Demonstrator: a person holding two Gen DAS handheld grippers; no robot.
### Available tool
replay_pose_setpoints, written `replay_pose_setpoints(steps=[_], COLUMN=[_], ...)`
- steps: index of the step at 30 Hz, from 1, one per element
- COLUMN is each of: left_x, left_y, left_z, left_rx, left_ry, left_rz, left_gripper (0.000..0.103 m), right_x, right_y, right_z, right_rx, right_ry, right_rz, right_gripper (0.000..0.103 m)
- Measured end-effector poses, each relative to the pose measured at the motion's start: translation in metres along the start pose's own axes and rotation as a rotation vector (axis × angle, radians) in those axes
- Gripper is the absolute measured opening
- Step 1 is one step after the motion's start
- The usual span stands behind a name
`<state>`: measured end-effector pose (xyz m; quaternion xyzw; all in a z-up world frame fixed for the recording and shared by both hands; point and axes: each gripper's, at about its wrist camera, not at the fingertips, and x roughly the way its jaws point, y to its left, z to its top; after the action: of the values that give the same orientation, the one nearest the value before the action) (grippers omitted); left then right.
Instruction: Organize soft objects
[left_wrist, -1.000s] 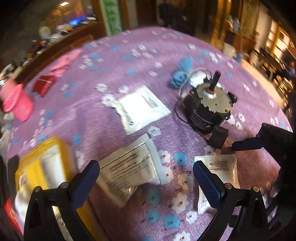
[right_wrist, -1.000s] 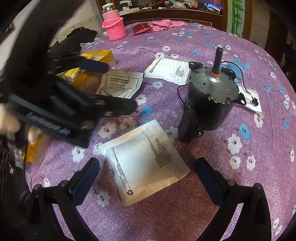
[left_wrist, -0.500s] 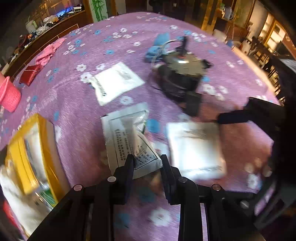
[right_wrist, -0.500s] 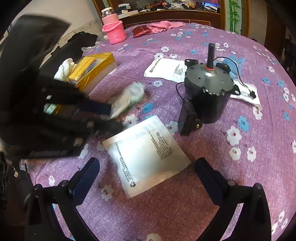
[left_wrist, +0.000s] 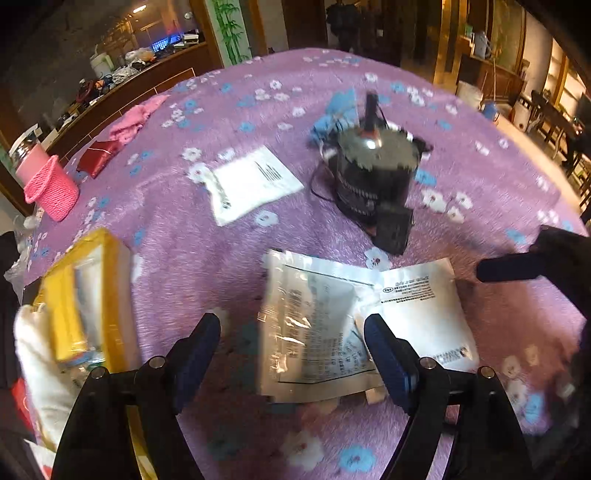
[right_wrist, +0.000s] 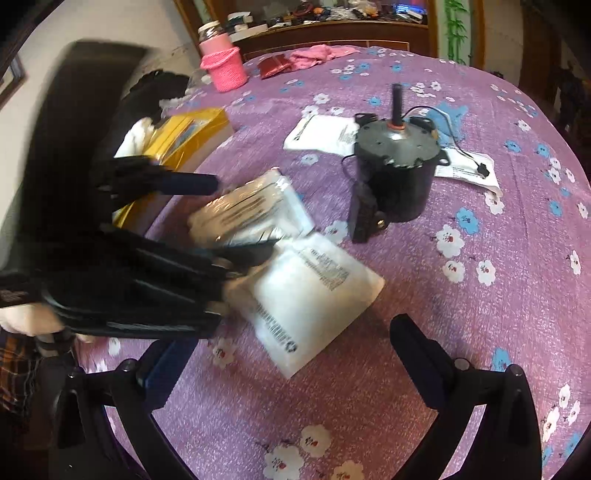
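- My left gripper (left_wrist: 291, 343) has just been opening its jaws; the crinkled clear packet (left_wrist: 310, 328) lies loose between them, pads off it.
- That packet overlaps the near edge of the white pouch (left_wrist: 421, 314) on the purple floral tablecloth (left_wrist: 207, 251).
- My right gripper (right_wrist: 291, 354) stands wide and empty, the white pouch just ahead of its fingers.
- The black motor (right_wrist: 395, 173) stands beyond both packets.

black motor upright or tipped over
Upright. The black motor stands on its base on the purple tablecloth, its thin shaft pointing straight up from the flat metal top.
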<state>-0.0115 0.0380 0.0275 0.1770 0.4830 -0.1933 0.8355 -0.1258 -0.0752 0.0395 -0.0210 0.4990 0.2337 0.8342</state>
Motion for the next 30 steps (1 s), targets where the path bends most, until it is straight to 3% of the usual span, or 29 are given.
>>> replay_pose_setpoints(steps=[1,4,14,18,22,24,28,29,30], left_x=[0.006,0.002,-0.048,-0.054,-0.057,-0.062,-0.072,-0.077,-0.08], left_y=[-0.004,-0.009,0.014,0.018,0.021,0.022,0.027,0.028,0.03], left_z=[0.0,-0.003,-0.022,-0.028,-0.034,-0.038,-0.046,-0.05,-0.052], left_rx=[0.009,-0.007,-0.159,-0.187,-0.219,-0.232,-0.258,-0.27,-0.277], left_ry=[0.011,0.002,-0.137,-0.147,-0.159,-0.174,-0.196,-0.206,-0.212], left_rz=[0.0,-0.086,-0.171,-0.188,-0.201,-0.212,-0.223,-0.222,-0.224], left_gripper=[0.056,0.035,0.032,0.032,0.032,0.032,0.032,0.032,0.032], right_x=[-0.001,-0.008,-0.008,0.02,0.032,0.032,0.026,0.023,0.016], right_y=[0.003,0.007,0.007,0.009,0.019,0.024,0.019,0.017,0.01], right_z=[-0.002,-0.005,-0.002,0.012,0.018,0.018,0.019,0.02,0.021], right_rx=[-0.015,-0.04,-0.027,-0.04,-0.068,-0.093,-0.067,-0.054,-0.022], right_ry=[-0.003,-0.021,-0.03,0.035,0.022,0.002,-0.013,-0.023,-0.039], right_rz=[-0.012,-0.025,-0.021,-0.053,-0.102,-0.131,-0.116,-0.112,-0.099], right_gripper=[0.103,0.103,0.103,0.103,0.102,0.085,0.07,0.048,0.04])
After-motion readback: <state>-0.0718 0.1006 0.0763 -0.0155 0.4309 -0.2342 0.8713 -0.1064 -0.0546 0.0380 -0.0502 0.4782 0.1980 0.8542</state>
